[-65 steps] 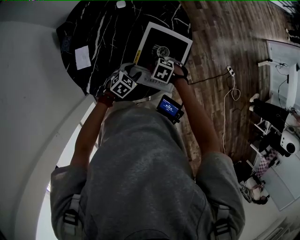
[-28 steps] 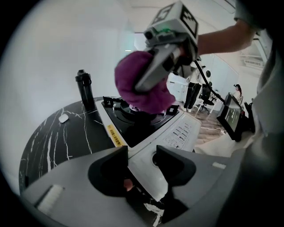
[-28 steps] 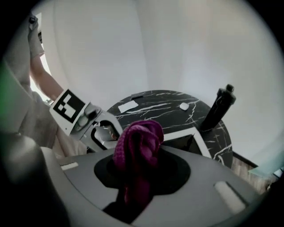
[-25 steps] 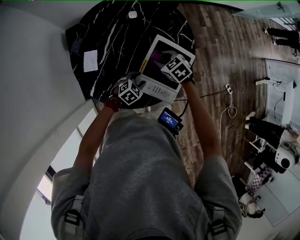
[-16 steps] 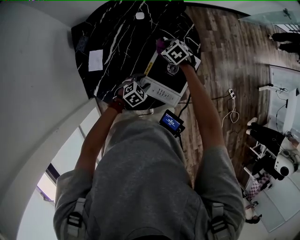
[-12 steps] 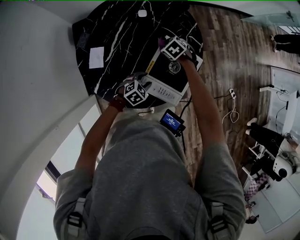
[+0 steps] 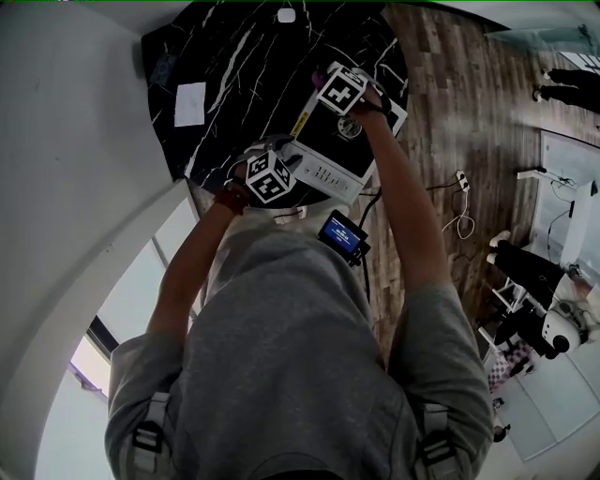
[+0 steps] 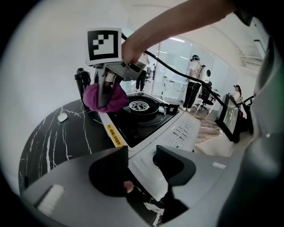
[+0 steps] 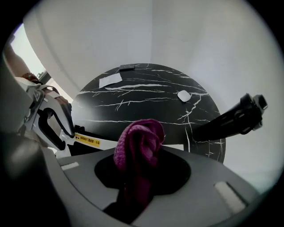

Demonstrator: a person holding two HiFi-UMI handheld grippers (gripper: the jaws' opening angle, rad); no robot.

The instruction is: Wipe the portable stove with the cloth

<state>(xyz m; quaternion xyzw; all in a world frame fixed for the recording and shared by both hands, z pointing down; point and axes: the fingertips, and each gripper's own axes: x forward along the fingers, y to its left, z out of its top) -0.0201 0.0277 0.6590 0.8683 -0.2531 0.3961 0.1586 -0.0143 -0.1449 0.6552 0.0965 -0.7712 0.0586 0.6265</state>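
Note:
The portable stove (image 7: 328, 150), white with a black top and a round burner (image 8: 141, 106), sits at the near edge of a round black marble table (image 7: 234, 66). My left gripper (image 8: 141, 162) straddles the stove's near left corner, its wide-set jaws pressed against the white casing (image 8: 177, 128). My right gripper (image 9: 141, 170) points steeply down and is shut on a bunched magenta cloth (image 9: 138, 144). From the left gripper view, that cloth (image 8: 106, 98) hangs at the stove's far left corner, by the yellow label strip (image 8: 112, 132).
A small white puck (image 7: 286, 15), a white paper (image 7: 190, 103) and a dark card (image 9: 129, 67) lie on the table. A black upright handle-like object (image 8: 81, 82) stands near its far edge. A small screen (image 7: 339, 234) hangs at the person's chest. Wooden floor with a cable (image 7: 459, 187) lies to the right.
My right gripper has carried the cloth from above the stove's middle toward its far left corner and lowered it, tilting more steeply down. The left gripper has stayed at the near corner.

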